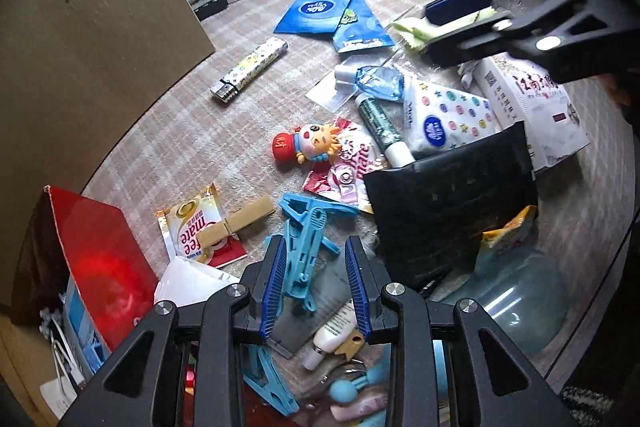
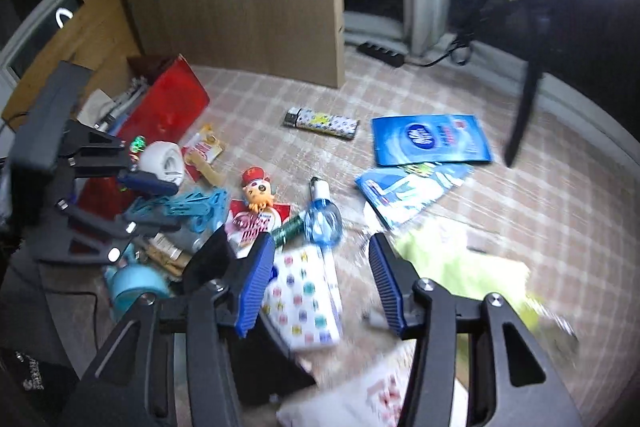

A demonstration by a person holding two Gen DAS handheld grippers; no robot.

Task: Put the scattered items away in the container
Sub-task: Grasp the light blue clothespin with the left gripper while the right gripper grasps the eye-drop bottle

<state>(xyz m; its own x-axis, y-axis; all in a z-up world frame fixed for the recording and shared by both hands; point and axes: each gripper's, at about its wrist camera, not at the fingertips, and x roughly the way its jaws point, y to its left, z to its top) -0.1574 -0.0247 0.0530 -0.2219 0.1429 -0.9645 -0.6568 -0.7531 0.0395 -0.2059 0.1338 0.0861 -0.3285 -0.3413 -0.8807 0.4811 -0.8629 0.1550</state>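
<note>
Dozens of odds and ends are spread over the checked carpet [image 1: 180, 131], and both claws are pointing down at the heap.

Left wrist view: the left gripper [image 1: 316, 241] sits at 6 o'clock, jaws narrowed to a modest gap, with a blue clip [image 1: 306, 251] running lengthwise between the pads. It lies close against the left pad, but I can't tell whether it is truly pinched.

The red box [image 1: 100, 247], the container, stands open at 8 o'clock with cables and packets inside. Just right of it lie a coffee creamer sachet [image 1: 192, 223] and a wooden peg [image 1: 236, 221] on top of it. A little doll [image 1: 308, 143] lies dead centre, a patterned lighter [image 1: 250, 71] at 11 and a blue wipes packet [image 1: 316, 9] at 12. At 3 o'clock a black pouch [image 1: 452, 203] leans over the pile.

Right wrist view, blurred: the right gripper [image 2: 320, 241] hangs at 6 o'clock, jaws partly apart and gripping nothing. A dotted tissue pack [image 2: 304, 291] lies in the gap below, untouched, and a pale green cloth [image 2: 460, 267] sits outside the right finger at 4 o'clock.
</note>
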